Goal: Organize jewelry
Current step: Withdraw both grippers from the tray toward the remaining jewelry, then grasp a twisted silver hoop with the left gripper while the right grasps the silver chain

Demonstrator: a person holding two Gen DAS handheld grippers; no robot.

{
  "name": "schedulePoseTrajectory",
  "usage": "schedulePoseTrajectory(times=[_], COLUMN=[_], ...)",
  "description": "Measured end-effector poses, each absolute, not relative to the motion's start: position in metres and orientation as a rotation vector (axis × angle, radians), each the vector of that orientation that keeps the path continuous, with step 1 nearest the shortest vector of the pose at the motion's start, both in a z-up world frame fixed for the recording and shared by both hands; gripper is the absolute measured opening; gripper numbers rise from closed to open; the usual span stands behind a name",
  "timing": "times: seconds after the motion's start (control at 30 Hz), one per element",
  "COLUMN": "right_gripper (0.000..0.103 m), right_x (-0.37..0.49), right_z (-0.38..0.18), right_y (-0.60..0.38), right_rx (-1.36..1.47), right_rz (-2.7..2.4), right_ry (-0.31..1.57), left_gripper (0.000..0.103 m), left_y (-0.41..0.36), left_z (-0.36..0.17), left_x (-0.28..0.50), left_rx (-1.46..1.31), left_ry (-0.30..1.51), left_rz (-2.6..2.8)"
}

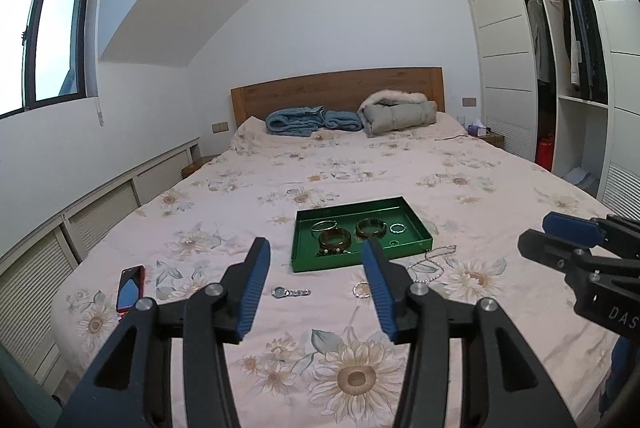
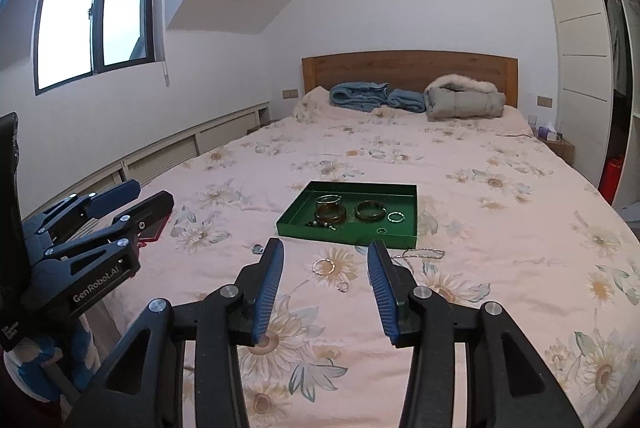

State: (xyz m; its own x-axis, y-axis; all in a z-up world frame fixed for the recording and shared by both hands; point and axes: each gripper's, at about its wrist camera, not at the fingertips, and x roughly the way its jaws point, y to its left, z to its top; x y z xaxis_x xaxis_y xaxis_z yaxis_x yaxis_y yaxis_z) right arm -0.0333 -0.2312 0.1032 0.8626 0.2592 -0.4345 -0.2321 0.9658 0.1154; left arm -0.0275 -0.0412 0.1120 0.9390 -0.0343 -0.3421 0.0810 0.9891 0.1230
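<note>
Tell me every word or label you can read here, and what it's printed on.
"GenRobot.AI": white print on the black body of the left gripper, seen from the right wrist camera.
"DAS": white letters cut off at the picture's edge, on the body of the right gripper, seen from the left wrist camera.
Small white print on the left gripper's lower housing: too small to read.

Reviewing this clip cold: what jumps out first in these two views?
A green tray sits mid-bed on the floral bedspread, holding bangles and rings. More jewelry lies loose in front of it: a watch, a silver bracelet and a chain necklace. Both grippers, left gripper and right gripper, hover open and empty near the bed's foot.
</note>
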Motion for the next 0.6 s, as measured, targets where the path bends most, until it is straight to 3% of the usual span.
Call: schedulePoseTrajectory(times=[0.33, 0.6], right_gripper=[0.044, 0.044], right_x=[-0.019, 0.039], right_z=[0.085, 0.022], right_y=[-0.255, -0.281], right_rx=[0.094, 0.123], right_rz=[0.251, 0.241], right_ry=[0.481, 0.618], left_gripper=[0.046, 0.046], left_y=[-0.054, -0.051], left_z=[0.093, 0.021], left_x=[-0.005, 0.063], left_rx=[0.16, 0.065], left_ry=[0.434, 0.644], left_rz=[-0.057, -0.149])
